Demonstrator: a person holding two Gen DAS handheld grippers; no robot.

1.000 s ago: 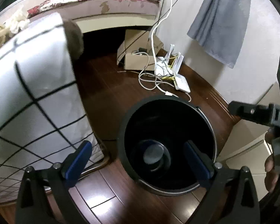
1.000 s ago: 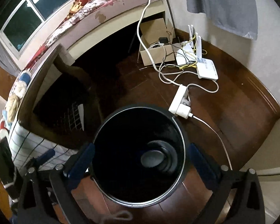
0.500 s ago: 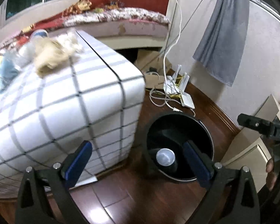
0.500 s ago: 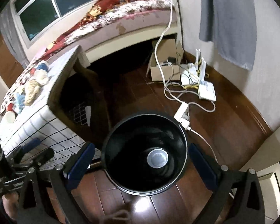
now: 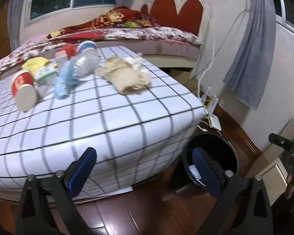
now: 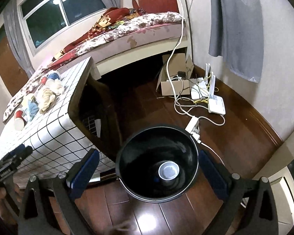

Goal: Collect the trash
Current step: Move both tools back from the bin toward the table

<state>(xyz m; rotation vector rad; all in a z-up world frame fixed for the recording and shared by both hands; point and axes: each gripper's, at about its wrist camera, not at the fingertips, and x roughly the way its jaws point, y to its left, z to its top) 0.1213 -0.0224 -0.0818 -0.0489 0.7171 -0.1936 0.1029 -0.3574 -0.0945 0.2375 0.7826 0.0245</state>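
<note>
Trash sits heaped at the far end of the gridded worktop (image 5: pixel 127 121): a red paper cup (image 5: pixel 23 90) on its side, a crinkled clear bottle (image 5: pixel 86 64), a soft blue rag (image 5: pixel 64 82), limp beige cloth (image 5: pixel 127 76). The black round bin (image 6: pixel 156 162) stands on the floor just beside it, one cup (image 6: pixel 168 170) inside. Both the left claw (image 5: pixel 145 168) and right claw (image 6: pixel 147 170) are spread and empty. The rounded cup and bottle could roll off if nudged; the cloth may slip a shallow pinch.
</note>
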